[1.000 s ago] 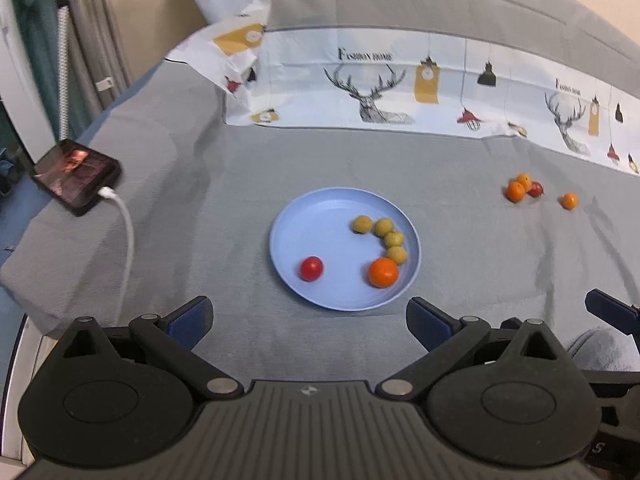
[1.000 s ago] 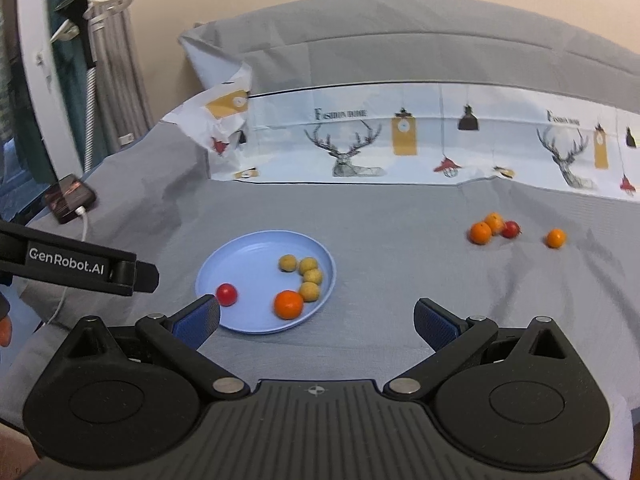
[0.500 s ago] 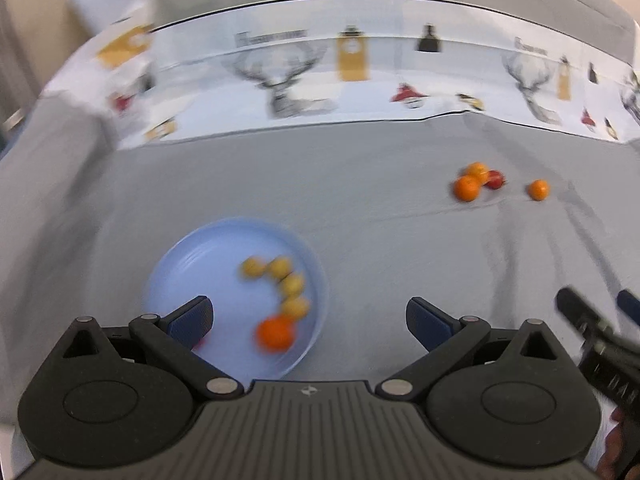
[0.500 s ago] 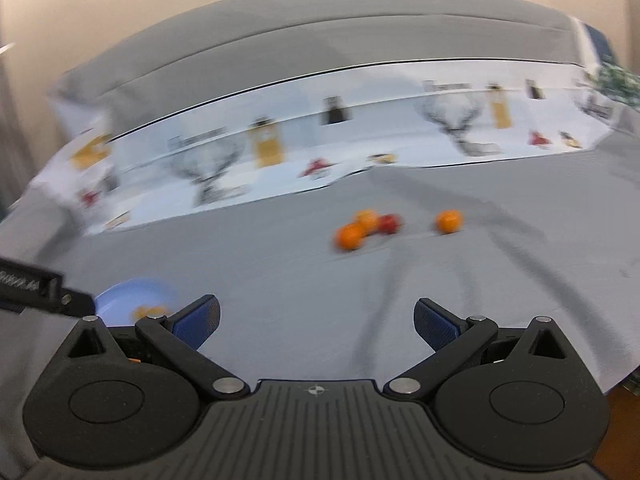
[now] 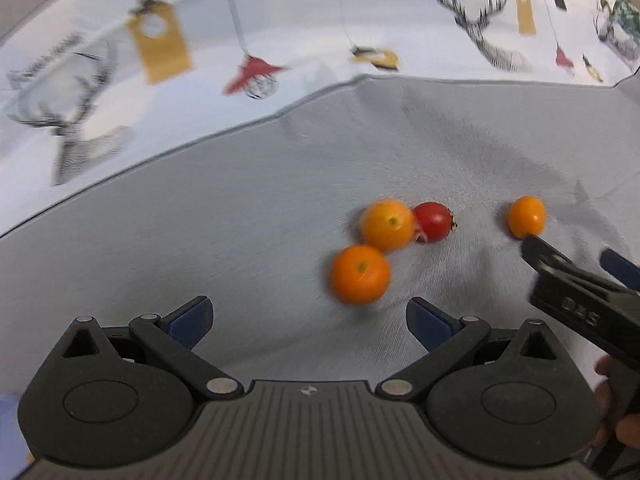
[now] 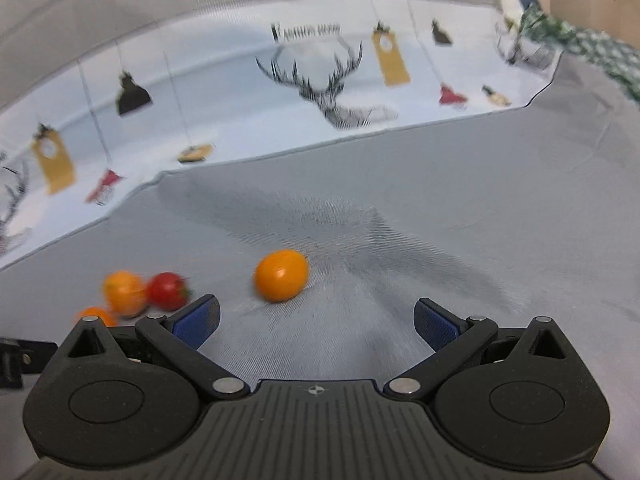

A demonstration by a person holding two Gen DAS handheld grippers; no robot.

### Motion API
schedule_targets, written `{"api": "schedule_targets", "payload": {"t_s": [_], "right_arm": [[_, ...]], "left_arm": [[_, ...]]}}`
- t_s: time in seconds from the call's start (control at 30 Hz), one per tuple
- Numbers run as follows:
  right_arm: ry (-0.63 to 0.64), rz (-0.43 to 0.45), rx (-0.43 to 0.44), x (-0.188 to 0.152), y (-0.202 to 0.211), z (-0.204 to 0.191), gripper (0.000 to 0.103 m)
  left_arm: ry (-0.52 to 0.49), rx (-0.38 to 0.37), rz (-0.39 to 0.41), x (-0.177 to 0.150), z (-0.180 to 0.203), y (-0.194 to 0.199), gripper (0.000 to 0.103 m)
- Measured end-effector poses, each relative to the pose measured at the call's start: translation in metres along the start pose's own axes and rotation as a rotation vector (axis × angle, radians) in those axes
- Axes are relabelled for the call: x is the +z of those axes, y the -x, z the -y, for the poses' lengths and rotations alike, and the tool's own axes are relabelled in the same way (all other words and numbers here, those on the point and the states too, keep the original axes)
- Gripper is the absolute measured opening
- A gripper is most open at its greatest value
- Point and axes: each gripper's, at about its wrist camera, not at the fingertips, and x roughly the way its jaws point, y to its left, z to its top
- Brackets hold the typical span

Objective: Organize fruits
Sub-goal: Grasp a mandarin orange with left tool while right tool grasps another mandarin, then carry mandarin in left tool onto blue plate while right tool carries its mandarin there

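Observation:
Three fruits lie together on the grey cloth: a near orange [image 5: 359, 279], a second orange [image 5: 387, 223] behind it and a red cherry tomato [image 5: 433, 221] touching that one. A lone small orange fruit [image 5: 526, 216] lies to their right. My left gripper [image 5: 308, 322] is open, its right fingertip just below the near orange. My right gripper [image 6: 315, 322] is open, with the lone orange fruit [image 6: 281, 275] a little ahead between its fingers. The same cluster shows at left, second orange [image 6: 123, 292] and tomato [image 6: 168, 290]. The plate is out of view.
A white printed cloth with deer and lamps [image 5: 280, 32] lies across the back of the grey cover [image 6: 460, 208]. In the left wrist view the right gripper's body [image 5: 576, 304] and a hand enter from the right.
Both grippers swung right and moved in close to the loose fruits. The blue plate has left both views. Both stay open.

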Motion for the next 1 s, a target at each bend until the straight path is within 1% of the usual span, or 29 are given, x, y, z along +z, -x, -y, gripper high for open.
{"api": "schedule_targets", "payload": {"t_s": [0.07,0.17,0.2,0.23,0.27,0.3,0.33,0.37,0.4,0.43,0.47,0.53,0.57,0.63,0.67,0.7,0.77,0.83,0.9,1.0], "right_arm": [[0.028,-0.006,-0.01,0.004,-0.027,-0.004,0.102],[0.08,-0.016,-0.016,0.006,-0.057,-0.011,0.102],[0.101,-0.001,-0.031,0.003,-0.06,-0.015,0.102],[0.115,0.029,-0.033,0.0,-0.06,-0.018,0.102],[0.119,0.04,-0.033,-0.002,-0.059,-0.019,0.102],[0.119,0.047,-0.032,-0.002,-0.058,-0.018,0.102],[0.119,0.052,-0.027,-0.002,-0.056,-0.017,0.088],[0.119,0.066,-0.021,-0.002,-0.053,-0.016,0.055],[0.131,0.078,0.003,-0.002,-0.048,-0.017,0.038],[0.147,0.071,-0.001,0.0,-0.044,-0.02,0.039],[0.153,0.046,0.002,0.002,-0.043,-0.023,0.039],[0.159,0.016,0.072,0.005,-0.038,-0.03,0.039],[0.176,0.008,0.086,0.004,-0.033,-0.035,0.039],[0.186,0.011,0.076,0.005,-0.019,-0.045,0.039],[0.168,0.007,0.071,0.005,-0.008,-0.048,0.039],[0.14,0.0,0.072,0.006,0.006,-0.05,0.039],[0.111,0.012,0.114,0.003,0.041,-0.053,0.039],[0.129,0.04,0.158,-0.004,0.083,-0.06,0.039],[0.153,0.063,0.224,-0.014,0.131,-0.068,0.039],[0.19,0.059,0.325,-0.033,0.193,-0.08,0.039]], "left_arm": [[0.003,0.0,-0.017,0.007,0.001,-0.021,0.103],[0.025,0.009,-0.06,0.013,-0.004,-0.045,0.103],[0.037,-0.002,-0.064,0.013,-0.007,-0.048,0.103],[0.047,-0.009,-0.055,0.014,-0.009,-0.047,0.102],[0.049,-0.018,-0.038,0.014,-0.011,-0.045,0.102],[0.046,-0.032,-0.014,0.013,-0.012,-0.041,0.086],[0.032,-0.06,0.01,0.013,-0.012,-0.036,0.046],[0.001,-0.069,0.006,0.013,-0.01,-0.032,0.04],[-0.024,-0.05,0.006,0.012,-0.007,-0.028,0.039],[-0.019,-0.058,0.022,0.009,-0.009,-0.022,0.039],[-0.018,-0.064,0.026,0.006,-0.012,-0.017,0.039],[-0.016,-0.069,0.017,-0.002,-0.017,-0.004,0.039],[-0.007,-0.071,0.02,-0.009,-0.022,0.006,0.039],[0.006,-0.064,0.022,-0.023,-0.031,0.029,0.039],[0.018,-0.065,0.022,-0.03,-0.036,0.041,0.039],[0.033,-0.071,0.02,-0.039,-0.042,0.057,0.039],[0.054,-0.066,0.024,-0.059,-0.049,0.093,0.039],[0.074,-0.055,0.029,-0.08,-0.062,0.127,0.039],[0.092,-0.045,0.044,-0.105,-0.077,0.162,0.039],[0.107,-0.008,0.077,-0.14,-0.1,0.208,0.039]]}}
